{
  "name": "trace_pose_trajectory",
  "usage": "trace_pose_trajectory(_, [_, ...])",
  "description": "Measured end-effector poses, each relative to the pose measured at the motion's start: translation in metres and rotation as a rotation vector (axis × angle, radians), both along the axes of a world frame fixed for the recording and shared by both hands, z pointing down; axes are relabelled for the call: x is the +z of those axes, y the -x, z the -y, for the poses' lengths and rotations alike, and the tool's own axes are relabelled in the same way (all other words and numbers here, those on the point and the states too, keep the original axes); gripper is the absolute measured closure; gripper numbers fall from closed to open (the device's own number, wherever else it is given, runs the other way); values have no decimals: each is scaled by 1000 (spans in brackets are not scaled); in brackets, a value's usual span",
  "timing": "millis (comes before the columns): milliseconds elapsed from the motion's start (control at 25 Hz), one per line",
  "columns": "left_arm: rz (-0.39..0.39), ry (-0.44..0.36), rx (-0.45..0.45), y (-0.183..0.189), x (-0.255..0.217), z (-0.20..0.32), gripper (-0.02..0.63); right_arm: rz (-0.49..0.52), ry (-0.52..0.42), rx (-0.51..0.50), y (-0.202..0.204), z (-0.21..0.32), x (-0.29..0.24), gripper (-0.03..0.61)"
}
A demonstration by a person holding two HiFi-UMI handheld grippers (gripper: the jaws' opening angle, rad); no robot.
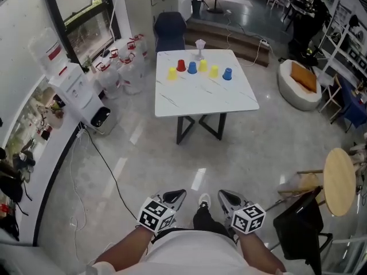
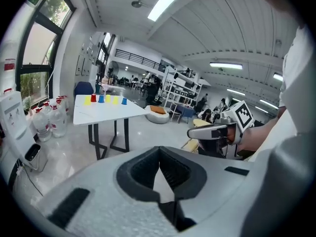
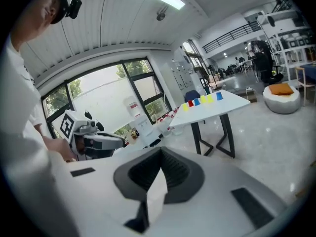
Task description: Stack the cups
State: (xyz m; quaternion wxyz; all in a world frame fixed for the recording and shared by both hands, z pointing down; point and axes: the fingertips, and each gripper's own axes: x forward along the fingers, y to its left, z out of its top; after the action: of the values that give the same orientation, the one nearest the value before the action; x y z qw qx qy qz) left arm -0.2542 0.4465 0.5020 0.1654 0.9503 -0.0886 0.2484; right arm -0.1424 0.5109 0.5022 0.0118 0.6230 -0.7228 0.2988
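Observation:
Several small cups stand in a loose row on the far part of a white table (image 1: 200, 99): a yellow cup (image 1: 171, 73), a red cup (image 1: 181, 66), a blue cup (image 1: 192, 67), more yellow ones (image 1: 214, 71) and another blue cup (image 1: 227, 74). The cup row (image 2: 106, 99) is small and distant in the left gripper view, and the same cups (image 3: 202, 100) show in the right gripper view. My left gripper (image 1: 175, 198) and right gripper (image 1: 227, 199) are held low near the person's body, far from the table. Both are shut and hold nothing.
Water jugs (image 1: 123, 67) and a white dispenser (image 1: 80, 93) line the left wall. A blue chair (image 1: 170, 30) stands behind the table. A white beanbag (image 1: 301, 82) lies at right. A round wooden stool (image 1: 339, 181) and black chair (image 1: 301, 228) stand close right. A cable (image 1: 103, 165) crosses the floor.

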Motion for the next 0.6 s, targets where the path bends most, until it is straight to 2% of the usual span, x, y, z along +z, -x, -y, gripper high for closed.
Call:
trace_pose_trajectory(320, [-45, -75, -58, -95, -46, 93, 604, -46, -80, -87, -83, 96, -37, 572])
trace_pose_trajectory(600, [-30, -72, -88, -155, -37, 129, 604, -31, -93, -144, -137, 146, -36, 572])
